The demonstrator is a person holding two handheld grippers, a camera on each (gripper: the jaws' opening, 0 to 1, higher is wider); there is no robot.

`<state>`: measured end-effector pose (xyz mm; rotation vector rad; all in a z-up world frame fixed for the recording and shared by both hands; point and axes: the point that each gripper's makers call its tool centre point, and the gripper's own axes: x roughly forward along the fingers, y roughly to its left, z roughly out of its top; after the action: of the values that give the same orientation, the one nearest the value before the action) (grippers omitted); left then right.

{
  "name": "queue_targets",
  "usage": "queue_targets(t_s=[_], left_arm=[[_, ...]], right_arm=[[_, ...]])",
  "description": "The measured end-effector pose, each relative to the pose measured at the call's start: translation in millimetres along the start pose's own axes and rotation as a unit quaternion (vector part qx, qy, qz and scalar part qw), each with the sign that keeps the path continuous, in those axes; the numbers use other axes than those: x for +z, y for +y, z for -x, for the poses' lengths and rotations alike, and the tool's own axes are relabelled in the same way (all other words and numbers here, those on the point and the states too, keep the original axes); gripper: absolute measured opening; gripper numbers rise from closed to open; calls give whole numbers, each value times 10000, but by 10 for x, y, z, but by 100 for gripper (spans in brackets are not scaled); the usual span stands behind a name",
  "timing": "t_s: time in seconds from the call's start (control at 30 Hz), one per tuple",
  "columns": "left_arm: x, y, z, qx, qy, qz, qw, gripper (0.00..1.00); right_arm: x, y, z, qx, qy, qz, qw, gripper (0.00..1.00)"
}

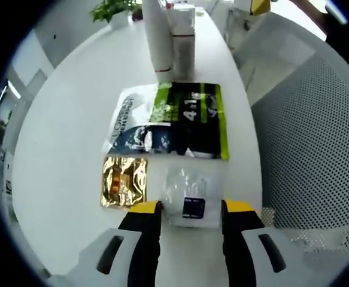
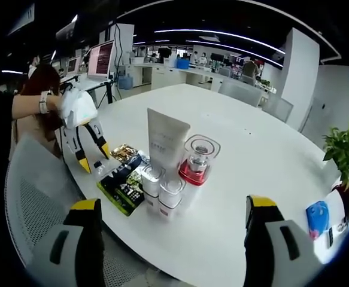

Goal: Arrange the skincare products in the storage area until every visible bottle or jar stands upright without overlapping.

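A tall white tube [image 2: 165, 139] stands upright on the white table [image 2: 246, 137], beside a clear jar with a red base [image 2: 197, 159]. Two small white-capped bottles [image 2: 171, 192] stand in front of them. Flat packets lie beside them: a green, black and white one [image 1: 174, 116], a gold sachet [image 1: 124, 182] and a clear sachet with a dark label [image 1: 189, 194]. My left gripper [image 1: 192, 209] is open, its jaws either side of the clear sachet's near edge; it also appears as the left gripper [image 2: 95, 156] held by a gloved hand. My right gripper [image 2: 173, 203] is open, well back from the bottles.
A mesh chair [image 1: 312, 149] stands at the table's edge by the packets. A potted plant [image 2: 340, 149] and a blue item [image 2: 317, 216] sit at the table's far end. The tube [image 1: 157, 36] and bottles rise behind the packets. Desks and monitors [image 2: 101, 58] fill the background.
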<state>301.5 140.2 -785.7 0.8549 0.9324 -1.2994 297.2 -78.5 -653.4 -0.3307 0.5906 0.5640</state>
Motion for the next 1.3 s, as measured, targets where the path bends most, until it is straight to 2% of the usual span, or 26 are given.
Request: queue_targets(t_s=[0.13,0.37,0.73,1.0,1.3], left_arm=[[32,24,-12,96,-49,259,9996,37],[45,27,-19,149,9,353,9993,37],[73,22,-32,156,12,335,9993,38],[82,55,-23,286,24,284,9992,45],[170,148,203,592,-221,397,9972,49]], right_arm=[[-14,-2,1,-8,17,-1,10000,100],[-15,10,-7,20,26,4,10000,100],[1,30,-20,74,31,66,9999,100],[3,24,-8,54,15,50,10000,100],[24,18,7,29,-45,56,10000,100]])
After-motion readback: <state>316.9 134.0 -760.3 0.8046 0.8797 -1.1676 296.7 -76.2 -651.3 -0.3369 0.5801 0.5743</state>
